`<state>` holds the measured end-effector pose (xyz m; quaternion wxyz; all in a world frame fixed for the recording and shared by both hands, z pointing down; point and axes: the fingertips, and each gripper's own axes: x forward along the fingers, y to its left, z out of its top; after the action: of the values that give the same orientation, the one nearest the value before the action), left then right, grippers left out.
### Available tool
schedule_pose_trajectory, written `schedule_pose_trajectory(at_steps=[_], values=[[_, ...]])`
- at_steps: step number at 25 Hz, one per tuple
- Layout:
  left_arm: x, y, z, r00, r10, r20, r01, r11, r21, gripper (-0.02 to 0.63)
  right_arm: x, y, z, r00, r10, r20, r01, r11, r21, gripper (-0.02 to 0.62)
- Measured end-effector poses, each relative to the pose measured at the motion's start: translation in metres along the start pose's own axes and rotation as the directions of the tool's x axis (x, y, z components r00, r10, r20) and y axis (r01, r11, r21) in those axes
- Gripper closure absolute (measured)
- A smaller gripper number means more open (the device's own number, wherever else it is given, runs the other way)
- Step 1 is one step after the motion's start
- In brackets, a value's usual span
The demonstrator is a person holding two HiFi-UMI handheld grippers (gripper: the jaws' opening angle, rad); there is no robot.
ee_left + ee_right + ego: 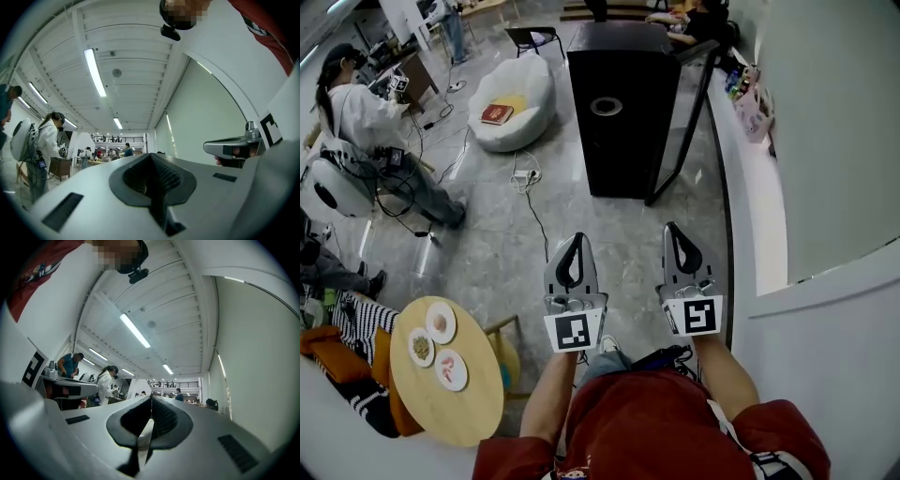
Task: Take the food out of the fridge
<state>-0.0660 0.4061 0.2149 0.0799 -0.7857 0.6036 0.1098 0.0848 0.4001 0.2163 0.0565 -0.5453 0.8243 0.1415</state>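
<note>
Head view: left claw and right claw are held clenched, empty; the black fridge is located ahead, well apart, door opened rightward.

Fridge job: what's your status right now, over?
Left gripper and right gripper shut, empty, side by side. Fridge ahead, door looks open, not reached. Cable on floor near path.

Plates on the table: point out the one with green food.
The leftmost plate; its food is greenish, while the other two plates hold pinkish food.
</note>
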Motion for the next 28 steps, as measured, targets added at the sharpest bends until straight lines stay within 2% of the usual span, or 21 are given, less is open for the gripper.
schedule_pose_trajectory(at_steps=[13,20,28], values=[[0.042,0.049,-0.007,0.999,-0.033,0.004,0.033,0.999,-0.002,0.594,0.061,0.018,-0.008,0.999,-0.032,0.012,0.032,0.999,0.003,0.572],[0.043,0.064,-0.007,0.999,-0.046,0.024,0.046,0.999,-0.007,0.594,0.07,0.031,-0.012,0.998,-0.056,0.015,0.056,0.998,0.007,0.572],[0.043,0.083,-0.015,0.999,-0.026,0.022,0.027,1.0,-0.009,0.594,0.085,0.043,-0.024,0.999,-0.04,0.008,0.04,0.999,0.013,0.572]])
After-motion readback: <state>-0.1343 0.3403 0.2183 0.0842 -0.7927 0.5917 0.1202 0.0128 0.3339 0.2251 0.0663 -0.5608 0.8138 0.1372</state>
